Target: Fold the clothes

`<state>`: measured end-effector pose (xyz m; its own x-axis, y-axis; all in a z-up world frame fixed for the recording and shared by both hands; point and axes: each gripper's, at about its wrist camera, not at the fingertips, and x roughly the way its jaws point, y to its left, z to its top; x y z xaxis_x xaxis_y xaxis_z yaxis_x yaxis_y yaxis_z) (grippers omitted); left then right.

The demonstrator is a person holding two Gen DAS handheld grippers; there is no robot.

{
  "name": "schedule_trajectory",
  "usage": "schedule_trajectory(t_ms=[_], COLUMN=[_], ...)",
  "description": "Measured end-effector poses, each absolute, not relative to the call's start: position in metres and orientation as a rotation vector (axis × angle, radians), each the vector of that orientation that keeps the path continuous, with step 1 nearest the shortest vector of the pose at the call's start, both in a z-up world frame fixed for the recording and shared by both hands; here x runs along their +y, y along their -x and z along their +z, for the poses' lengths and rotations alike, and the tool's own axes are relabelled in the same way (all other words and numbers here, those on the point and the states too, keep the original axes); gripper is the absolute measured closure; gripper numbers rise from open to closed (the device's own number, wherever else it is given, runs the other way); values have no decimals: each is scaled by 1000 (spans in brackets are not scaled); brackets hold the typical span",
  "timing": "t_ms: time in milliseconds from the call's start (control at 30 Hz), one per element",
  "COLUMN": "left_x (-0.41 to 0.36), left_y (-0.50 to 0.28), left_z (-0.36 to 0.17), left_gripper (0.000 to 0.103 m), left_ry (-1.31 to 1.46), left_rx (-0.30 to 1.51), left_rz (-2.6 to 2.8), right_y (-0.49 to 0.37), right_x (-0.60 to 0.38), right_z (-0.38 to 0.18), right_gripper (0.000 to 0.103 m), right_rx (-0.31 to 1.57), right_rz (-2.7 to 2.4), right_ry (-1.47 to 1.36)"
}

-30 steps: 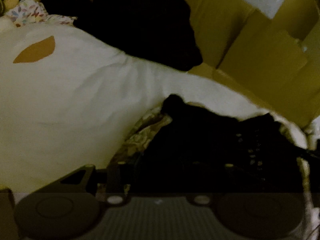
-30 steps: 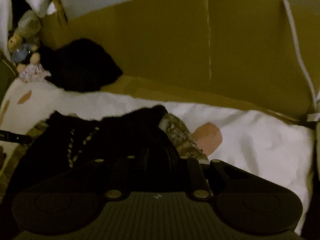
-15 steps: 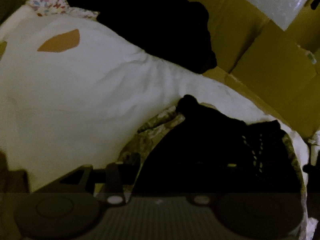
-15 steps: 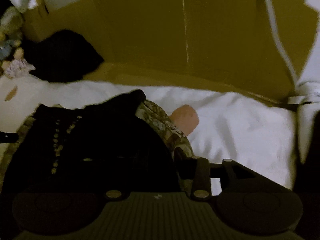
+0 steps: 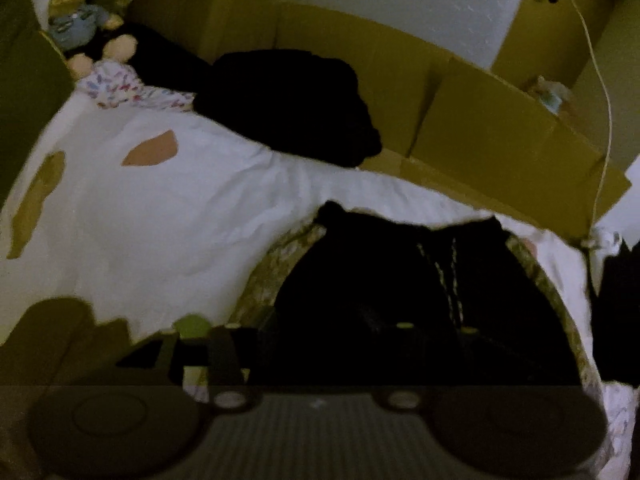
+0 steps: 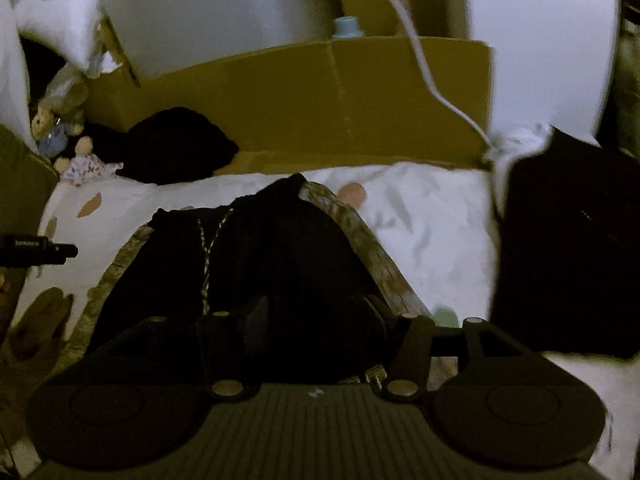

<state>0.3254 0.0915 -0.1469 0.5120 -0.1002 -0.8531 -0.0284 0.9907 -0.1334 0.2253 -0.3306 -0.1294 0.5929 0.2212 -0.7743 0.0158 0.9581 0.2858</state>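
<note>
A black garment (image 5: 400, 288) with a striped drawstring lies on a patterned camouflage cloth (image 5: 280, 264) spread over the white sheet (image 5: 160, 220). My left gripper (image 5: 316, 344) hovers over the garment's near left edge. Its jaws are opening with nothing pinched between them, and its right finger is lost against the dark fabric. In the right wrist view the same black garment (image 6: 260, 256) lies below my right gripper (image 6: 316, 320). That gripper's jaws are also opening, and the fabric lies under them without being gripped. The left gripper's tip (image 6: 36, 249) shows at that view's left edge.
A second black garment (image 5: 288, 104) is heaped at the back against cardboard walls (image 5: 500, 128). Dolls (image 5: 80, 24) sit in the far left corner. A black object (image 6: 568, 240) stands on the sheet at the right. A white cable (image 6: 420, 52) hangs over the cardboard.
Both grippers have let go of the black garment, spread their jaws and lifted away from it. The garment now lies flat on the patterned cloth. More of the room shows in both views.
</note>
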Motion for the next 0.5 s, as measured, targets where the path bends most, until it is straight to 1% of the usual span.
schedule_trajectory(t_ms=[267,333,400,500], left_x=[82,82,84,86], left_y=[-273,-264,-257,-244], left_z=[-115,-115,-112,-103], left_gripper=[52,52,52,53], left_ry=[127,123,121,107], left_rx=[1021,1033,1041,1032], left_rz=[-65,-58,-49,-50], right_y=[-154,-140,-127,-109], right_x=[-350,-350,-350,-347], right_z=[-83,-73,-66,-57], right_gripper=[45,43,39,39], right_rx=[880,873,864,853], right_rz=[90,91,91,87], right_ry=[-303,-293,-271,-241])
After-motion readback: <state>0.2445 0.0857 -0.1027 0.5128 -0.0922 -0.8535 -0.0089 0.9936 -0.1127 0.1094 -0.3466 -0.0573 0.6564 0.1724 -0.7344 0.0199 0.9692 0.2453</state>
